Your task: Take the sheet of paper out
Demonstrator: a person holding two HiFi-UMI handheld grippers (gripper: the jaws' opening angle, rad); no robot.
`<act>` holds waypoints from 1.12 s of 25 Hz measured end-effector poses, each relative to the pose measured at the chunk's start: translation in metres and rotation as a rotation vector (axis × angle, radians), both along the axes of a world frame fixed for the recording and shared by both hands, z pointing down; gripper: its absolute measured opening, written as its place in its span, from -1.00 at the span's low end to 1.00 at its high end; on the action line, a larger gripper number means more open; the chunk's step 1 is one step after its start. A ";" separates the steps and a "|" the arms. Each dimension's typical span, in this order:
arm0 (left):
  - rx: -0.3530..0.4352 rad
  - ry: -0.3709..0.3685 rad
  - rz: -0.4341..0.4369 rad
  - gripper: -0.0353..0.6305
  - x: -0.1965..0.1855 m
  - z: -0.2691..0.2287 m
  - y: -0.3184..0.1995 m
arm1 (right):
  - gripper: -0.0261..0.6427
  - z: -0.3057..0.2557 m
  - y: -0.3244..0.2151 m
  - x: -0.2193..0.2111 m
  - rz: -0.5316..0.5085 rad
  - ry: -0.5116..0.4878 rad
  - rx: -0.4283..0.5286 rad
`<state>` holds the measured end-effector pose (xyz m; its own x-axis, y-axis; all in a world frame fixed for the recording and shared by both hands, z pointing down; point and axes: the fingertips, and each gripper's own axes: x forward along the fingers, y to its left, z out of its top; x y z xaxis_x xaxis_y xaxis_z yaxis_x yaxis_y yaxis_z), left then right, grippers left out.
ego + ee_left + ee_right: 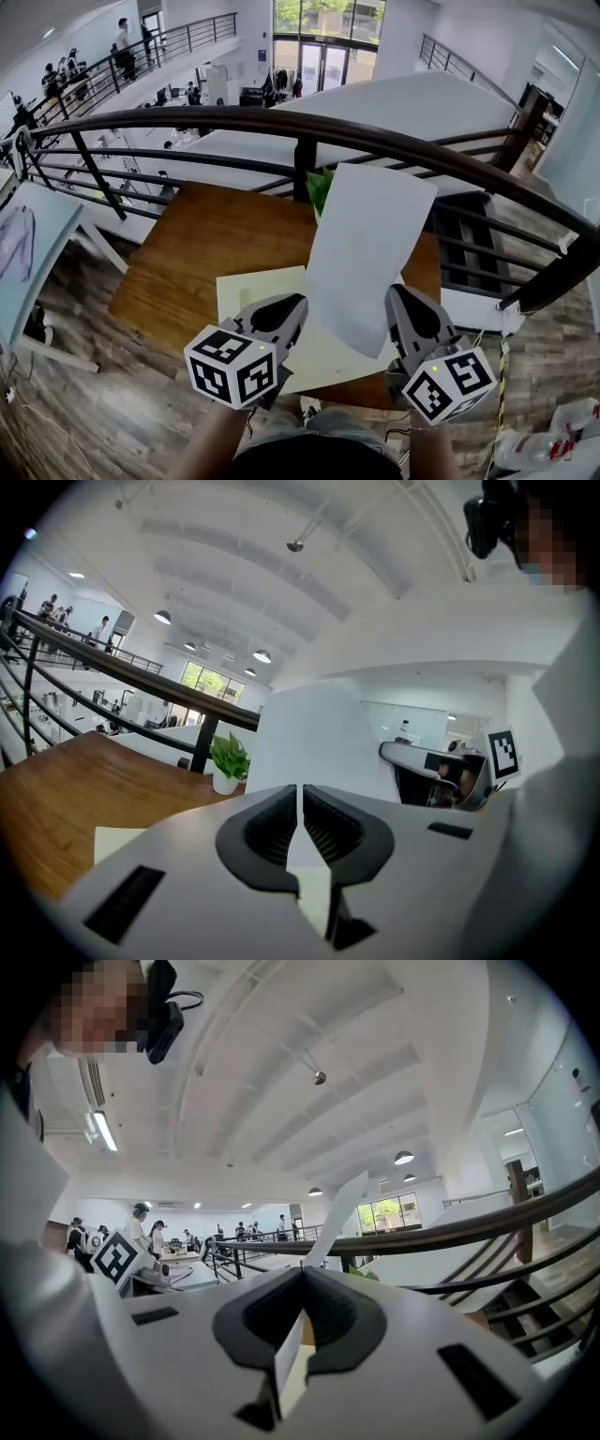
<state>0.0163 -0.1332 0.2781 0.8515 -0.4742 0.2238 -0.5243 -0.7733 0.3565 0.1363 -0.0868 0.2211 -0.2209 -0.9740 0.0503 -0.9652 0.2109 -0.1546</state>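
Note:
A white sheet of paper (370,244) stands lifted above the wooden table (197,244), tilted toward the railing. My right gripper (396,295) is shut on the sheet's lower right edge. In the right gripper view the sheet (342,1208) runs edge-on up and away from the closed right gripper (302,1274). A pale yellow folder (248,286) lies on the table's near side. My left gripper (291,305) is shut on a pale leaf at the folder's edge, just left of the sheet. In the left gripper view the sheet (319,733) rises right beyond the left gripper (300,794).
A dark curved railing (309,131) runs along the table's far side, with an open drop to a lower floor behind it. A small potted plant (319,187) stands at the table's far edge behind the sheet. A light table (28,244) is at the left.

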 end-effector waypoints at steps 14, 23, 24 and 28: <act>0.028 0.008 -0.142 -0.80 -0.041 -0.013 -0.006 | -0.84 -0.005 -0.018 -0.049 -0.186 -0.002 0.004; 0.016 -0.005 -0.187 -0.80 -0.065 -0.004 -0.006 | -0.84 0.006 -0.023 -0.074 -0.231 -0.003 -0.016; 0.015 -0.004 -0.189 -0.80 -0.066 -0.003 -0.006 | -0.84 0.008 -0.024 -0.074 -0.228 -0.002 -0.019; 0.013 -0.006 -0.189 -0.80 -0.065 -0.006 -0.007 | -0.84 0.010 -0.025 -0.069 -0.217 0.000 -0.029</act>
<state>-0.0484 -0.1400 0.2721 0.7459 -0.6284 0.2208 -0.6625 -0.6657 0.3435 0.0670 -0.1118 0.2311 -0.4249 -0.9019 0.0772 -0.8978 0.4089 -0.1635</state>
